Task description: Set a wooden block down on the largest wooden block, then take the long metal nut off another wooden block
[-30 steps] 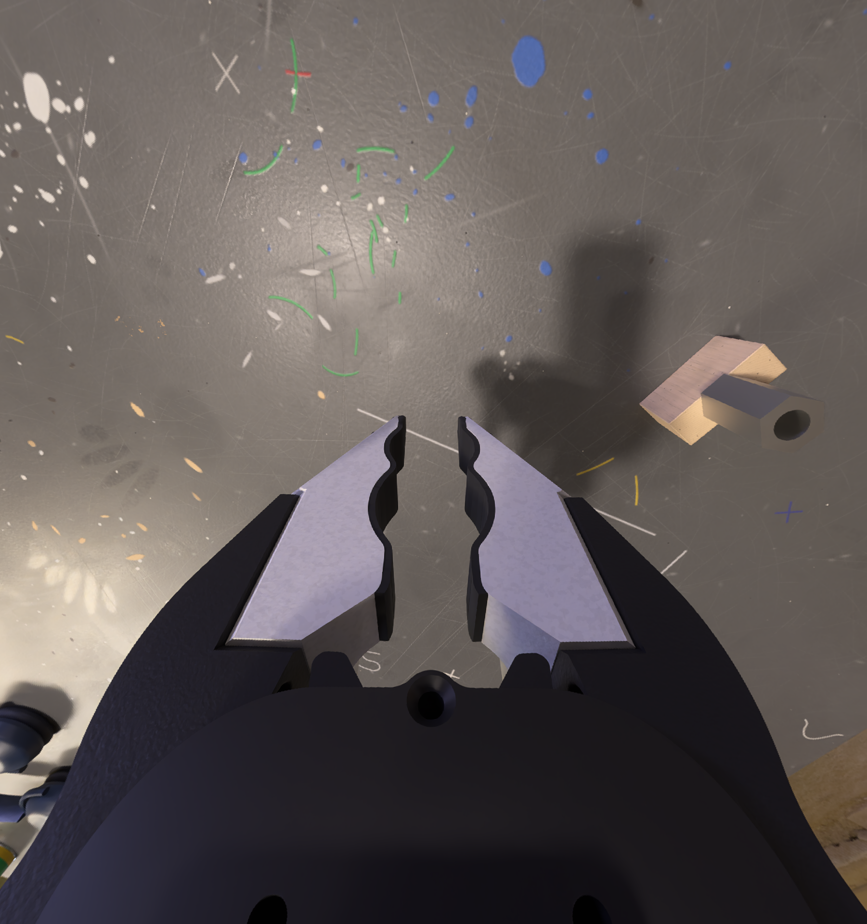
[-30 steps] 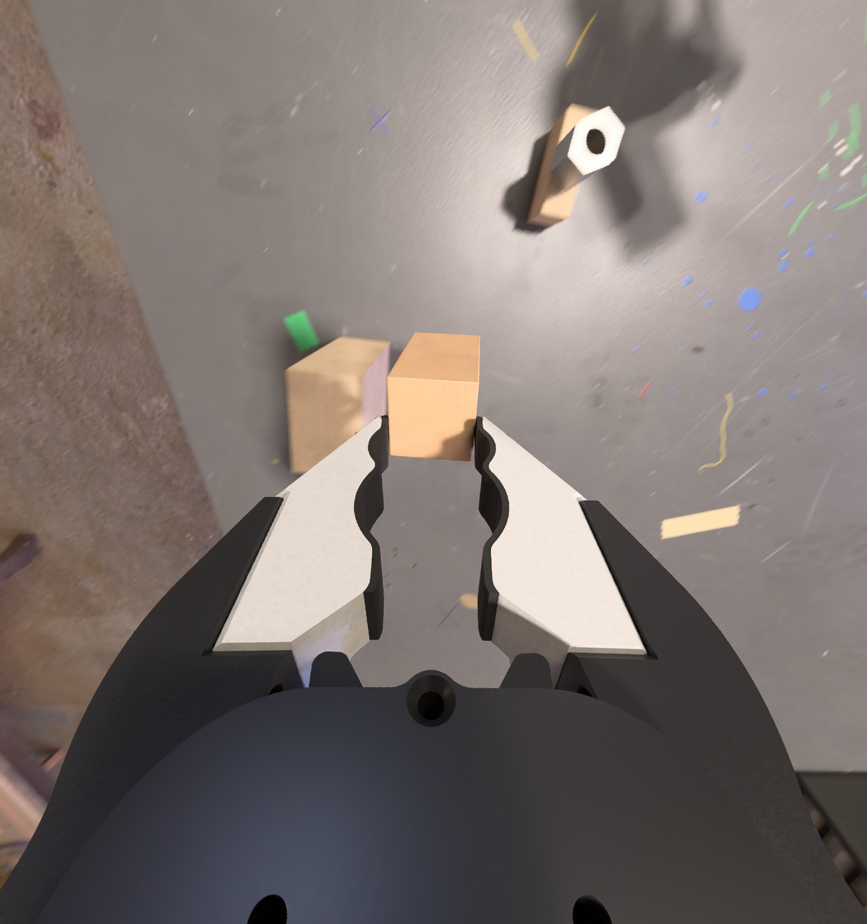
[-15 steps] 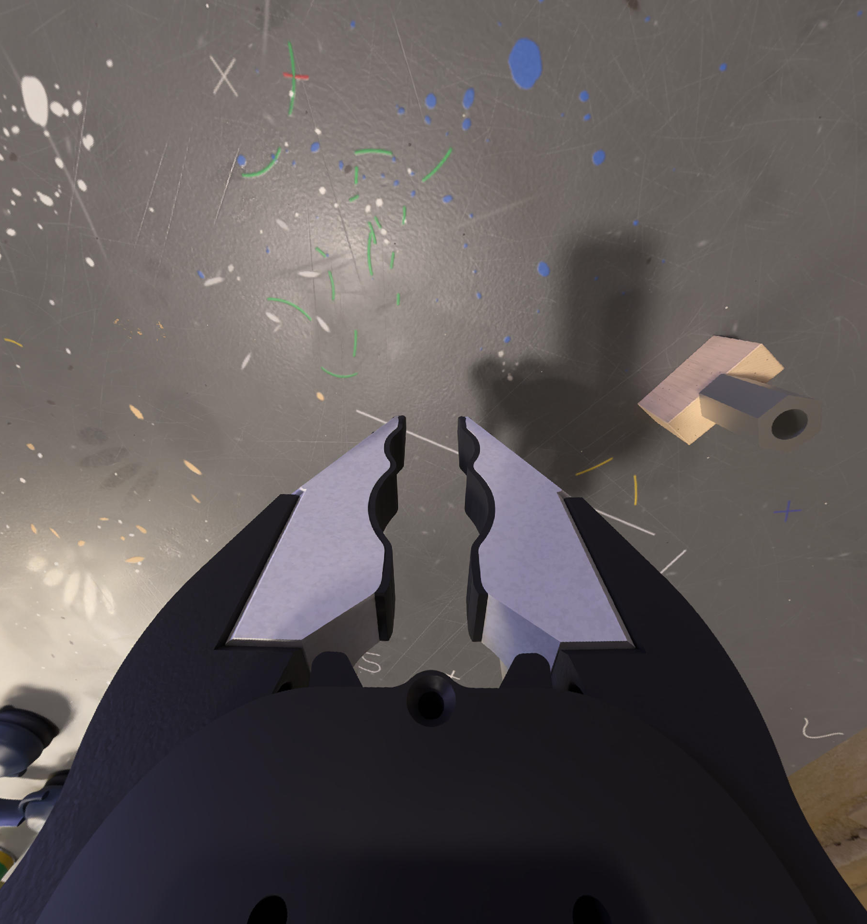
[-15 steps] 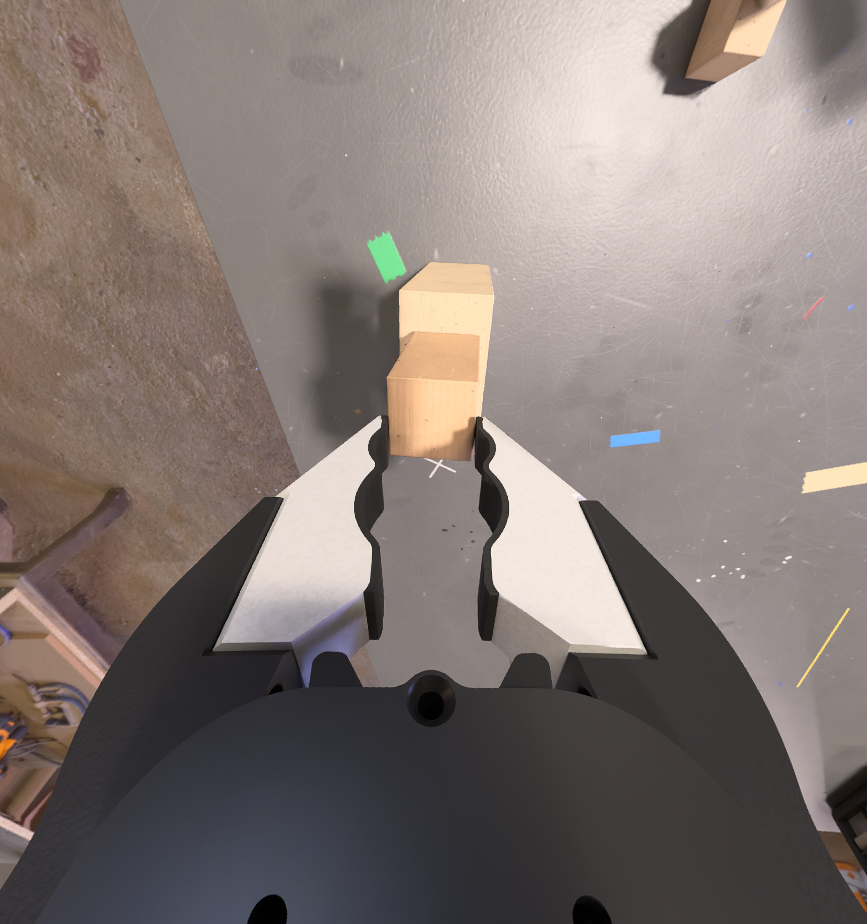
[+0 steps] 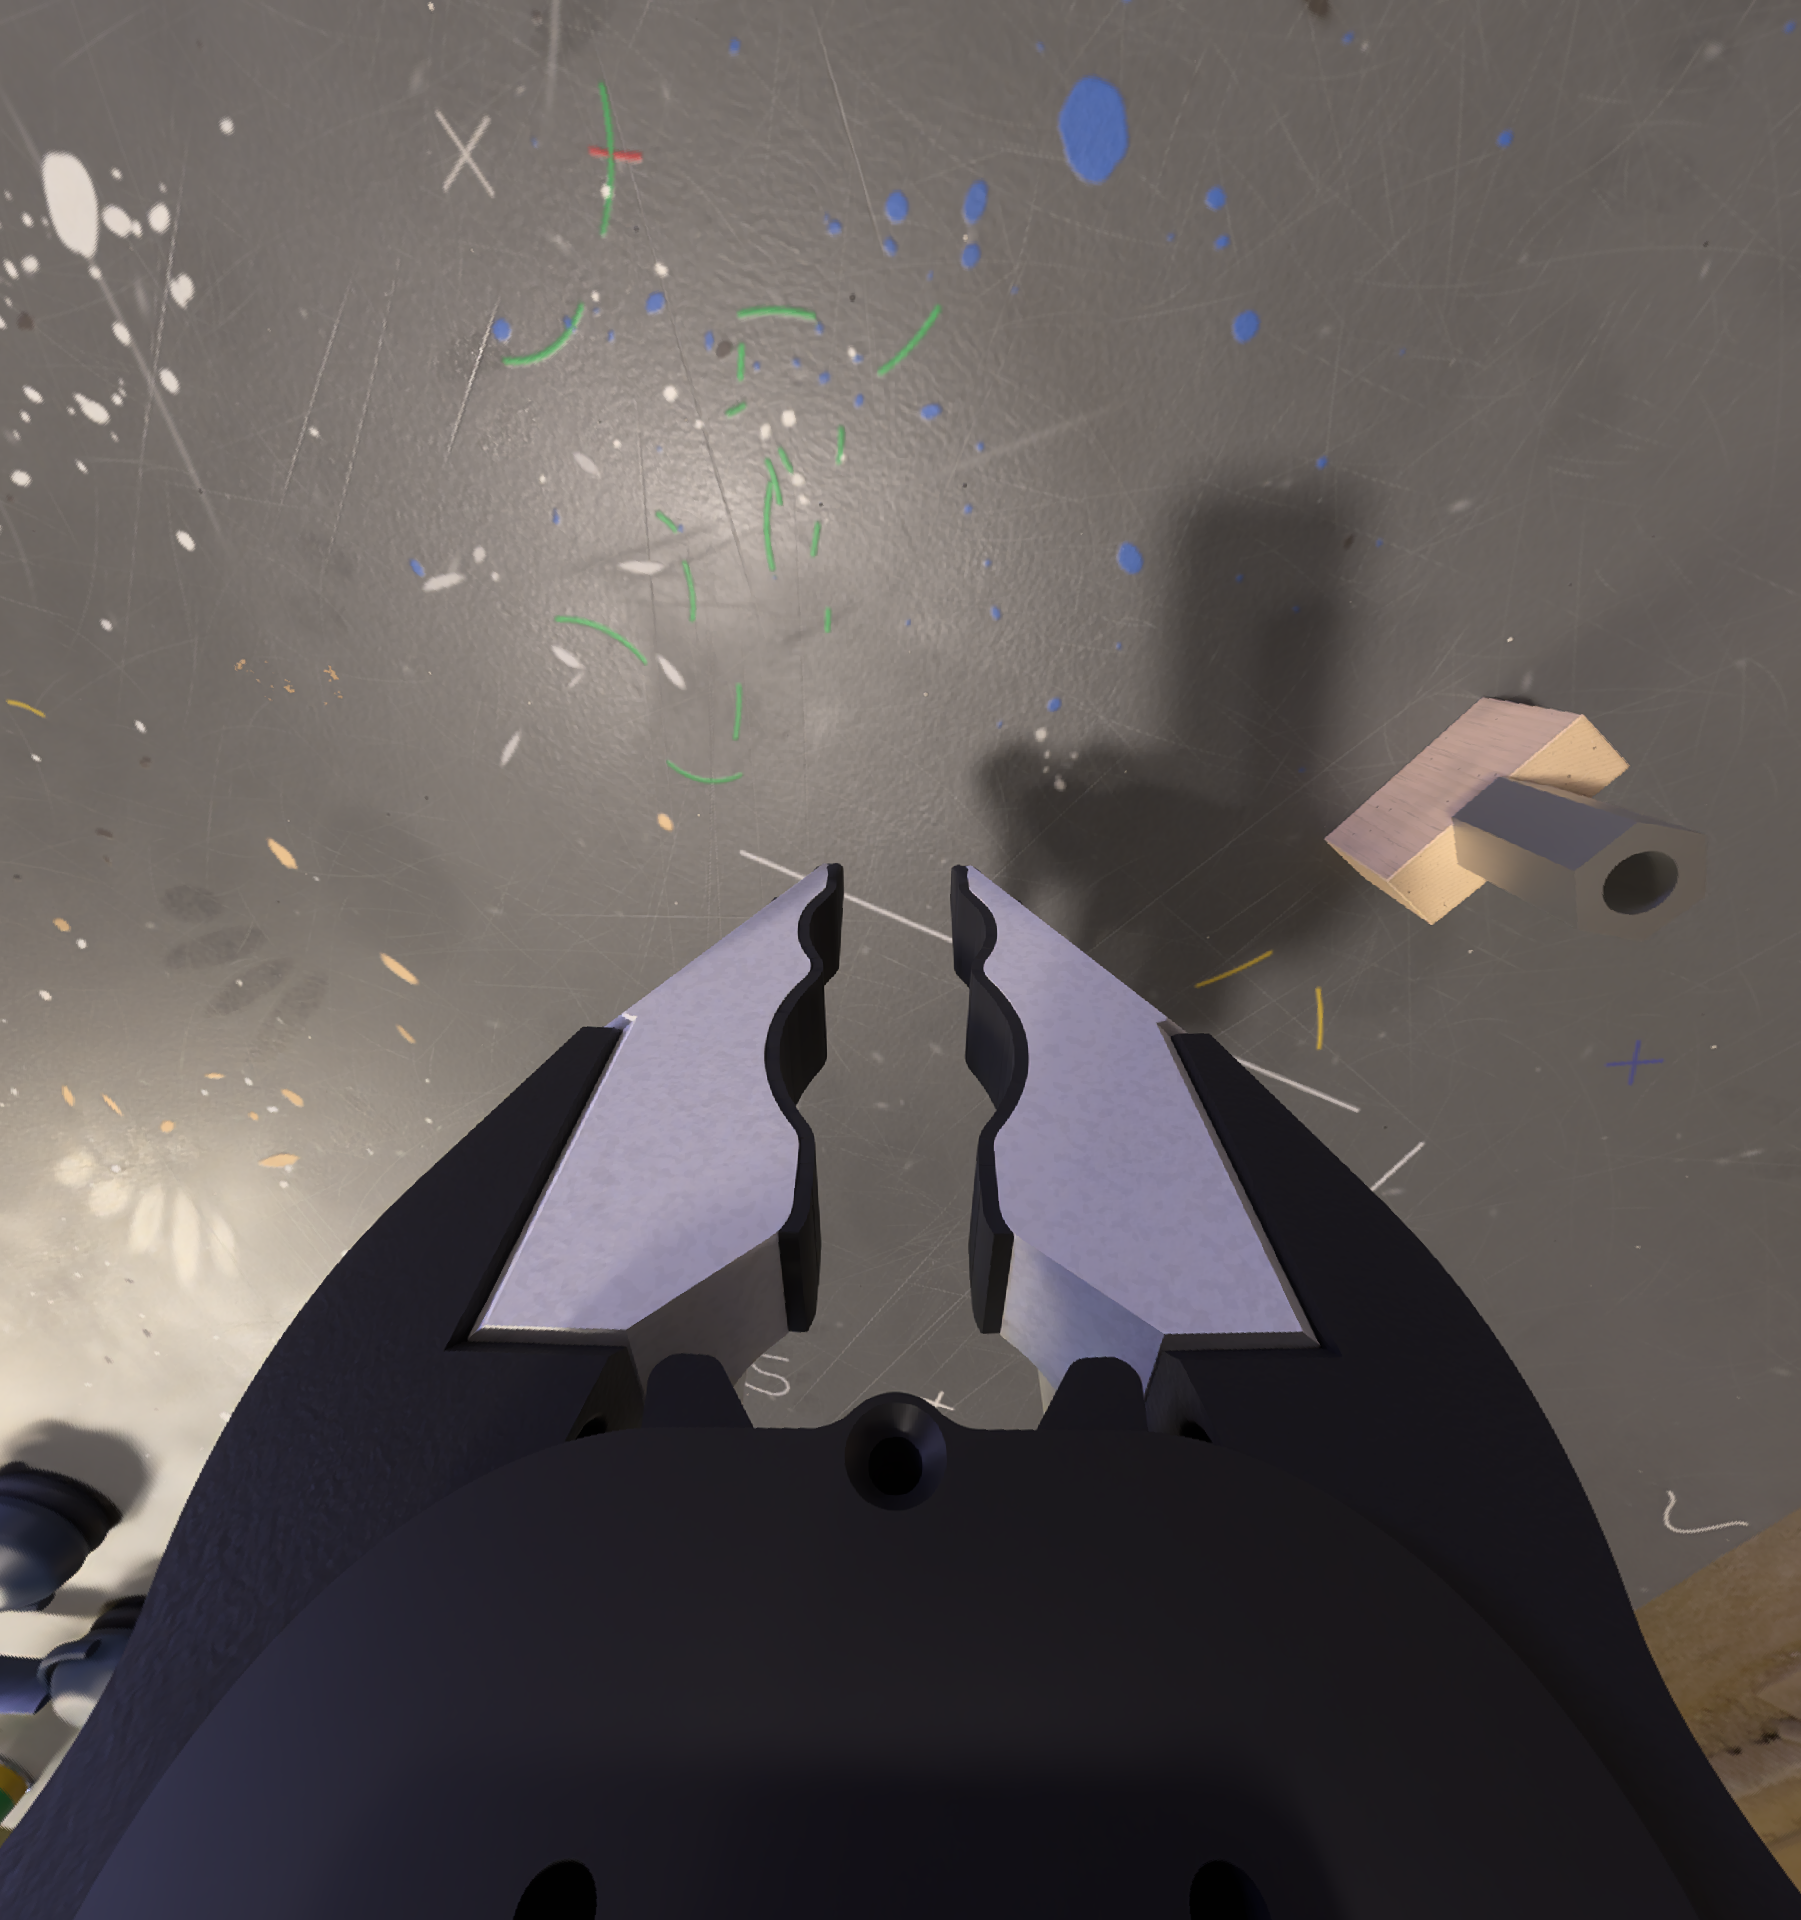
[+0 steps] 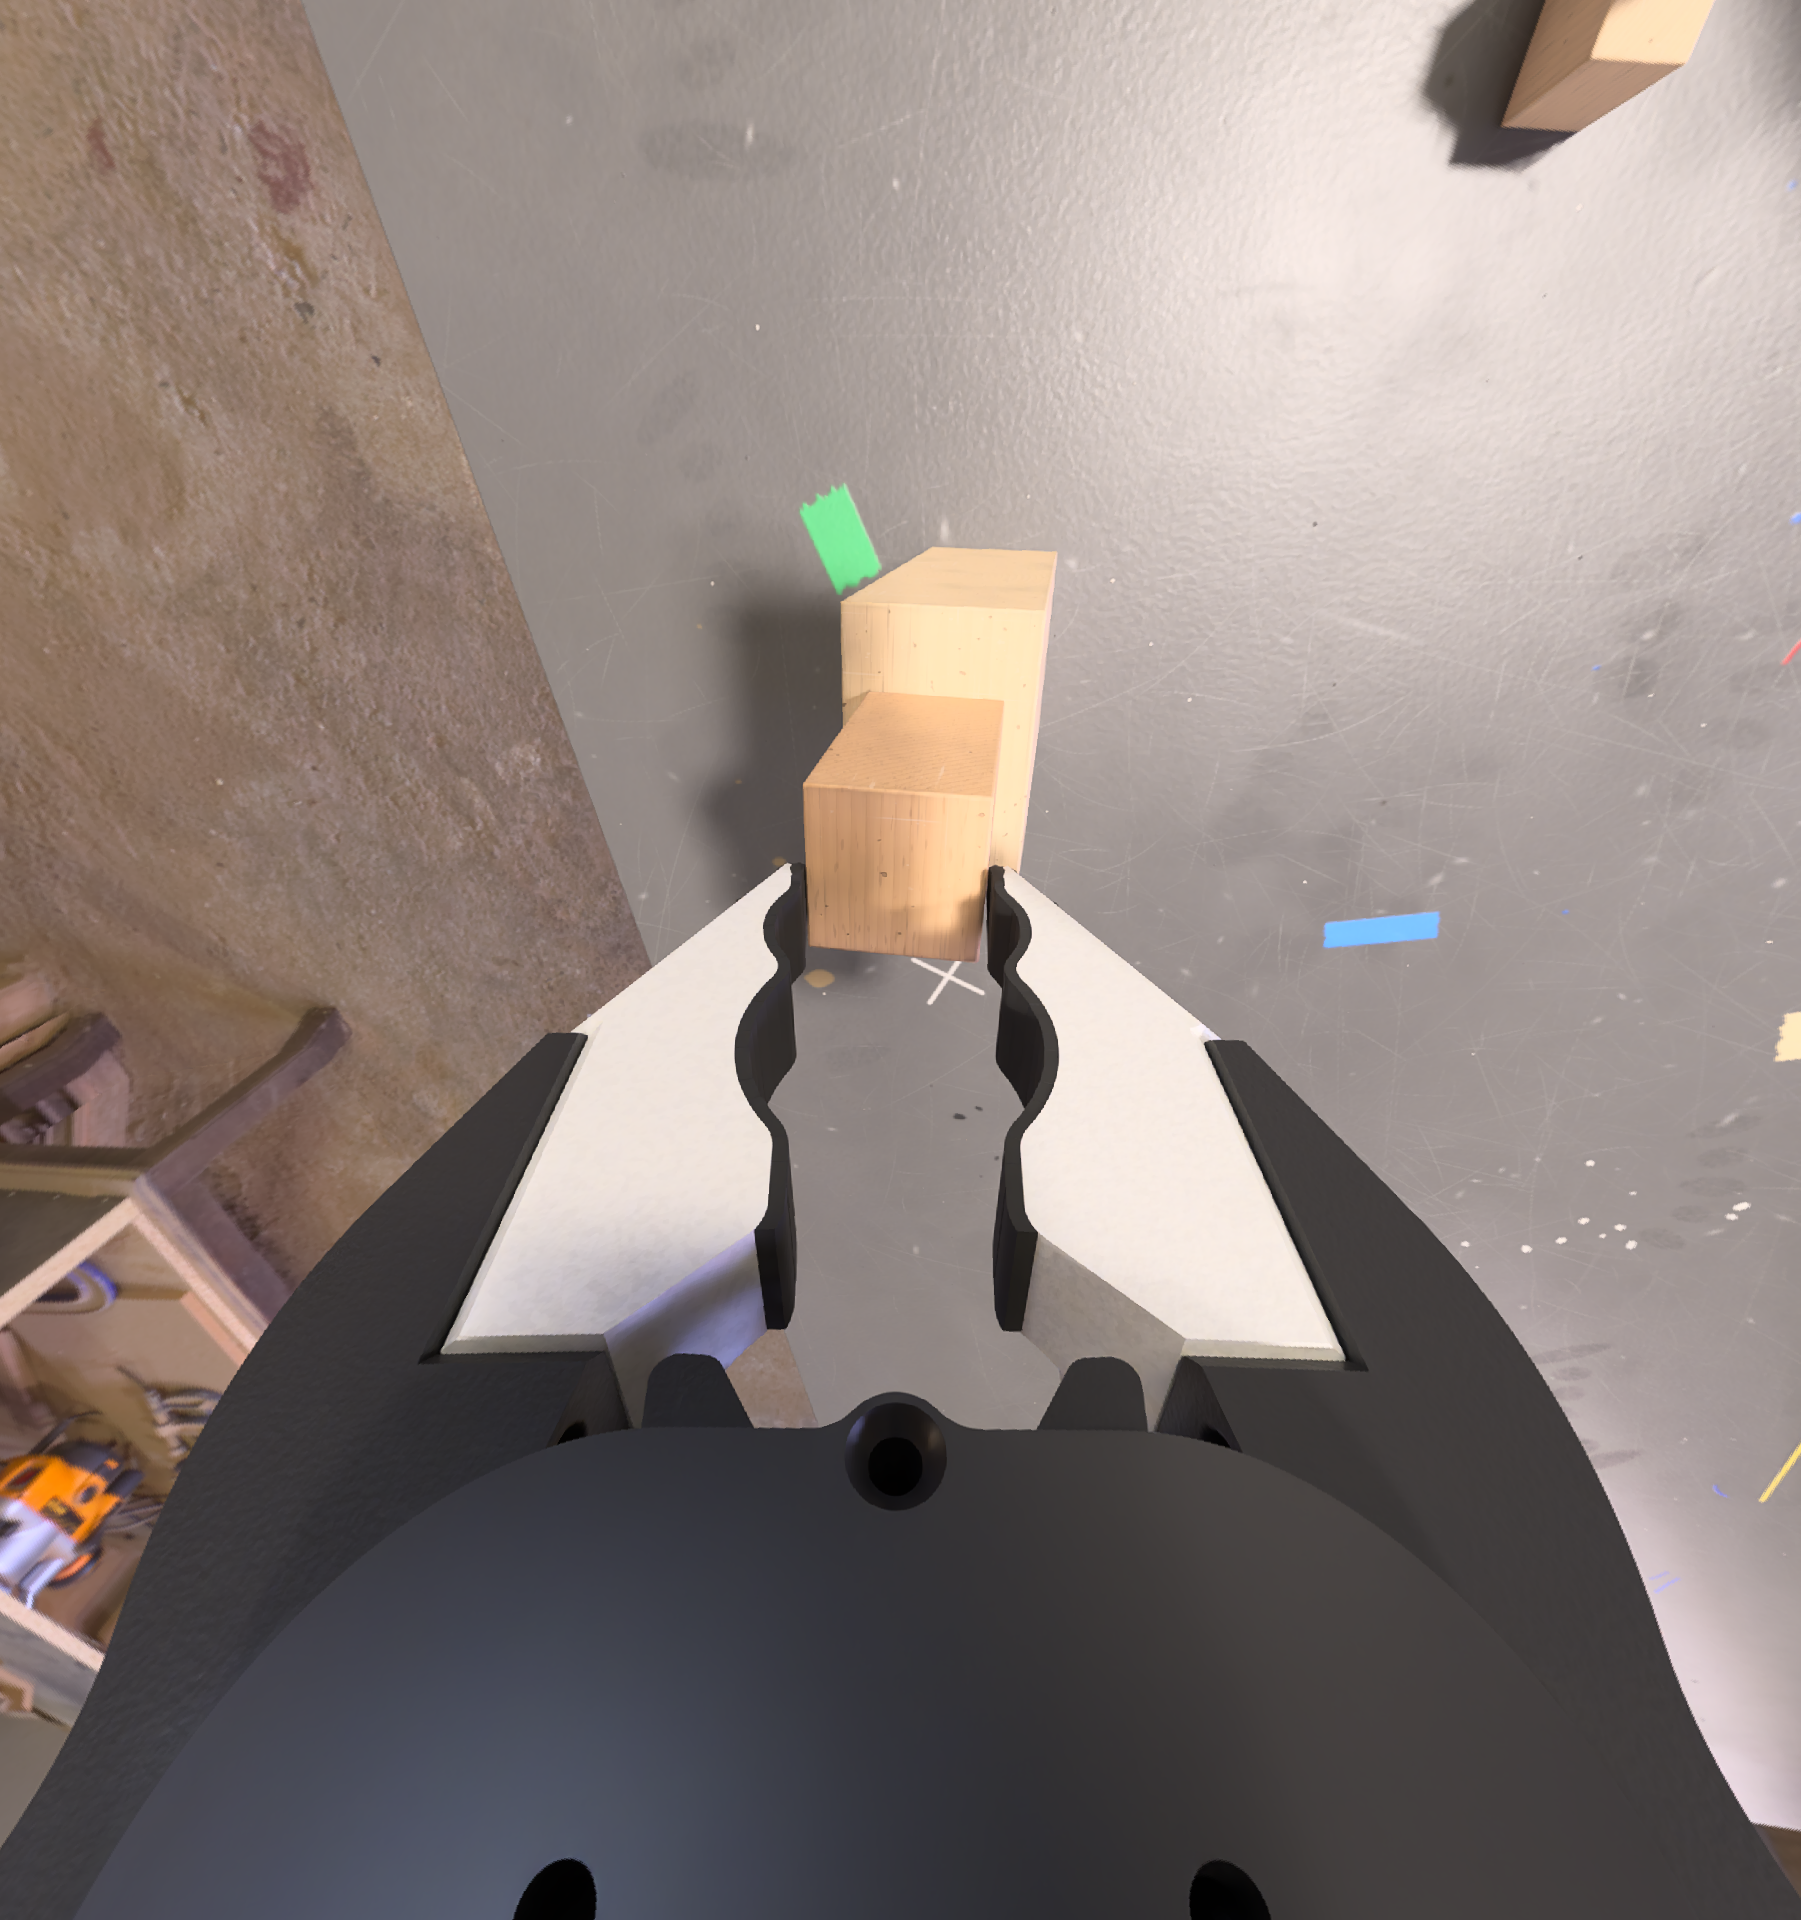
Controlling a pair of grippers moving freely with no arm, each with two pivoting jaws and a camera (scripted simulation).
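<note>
**Between the right fingers, a small block in front of the big one**

Above the grey, paint-flecked work surface [image 6: 1291, 416], the right gripper [image 6: 894, 883] points steeply down and forward, its two fingertips pressed against opposite sides of a small wooden block [image 6: 901, 821]. That block sits upright in the grip, clear of the surface; a white cross mark shows on the surface beneath it. Directly beyond it, and partly hidden by it, stands the largest wooden block [image 6: 963, 634], paler and taller, with a strip of green tape [image 6: 840, 538] at its far left corner. From this angle it is not possible to tell whether the two blocks touch.

The left gripper [image 5: 897, 883] also looks down at the surface, its jaws a little apart with nothing between them. Up and to the right of its fingertips, well apart from them, lies a flat wooden block [image 5: 1436, 800] with the long metal nut [image 5: 1571, 847] on it, the nut's hexagonal end and bore turned toward the camera.

Only the left wrist view shows the nut. The right wrist view shows just a corner of that other block [image 6: 1592, 57] at its top right edge, and it alone shows the held block, the largest block, a strip of blue tape [image 6: 1382, 928] and a wooden shelf unit [image 6: 54, 1299] at lower left.
</note>
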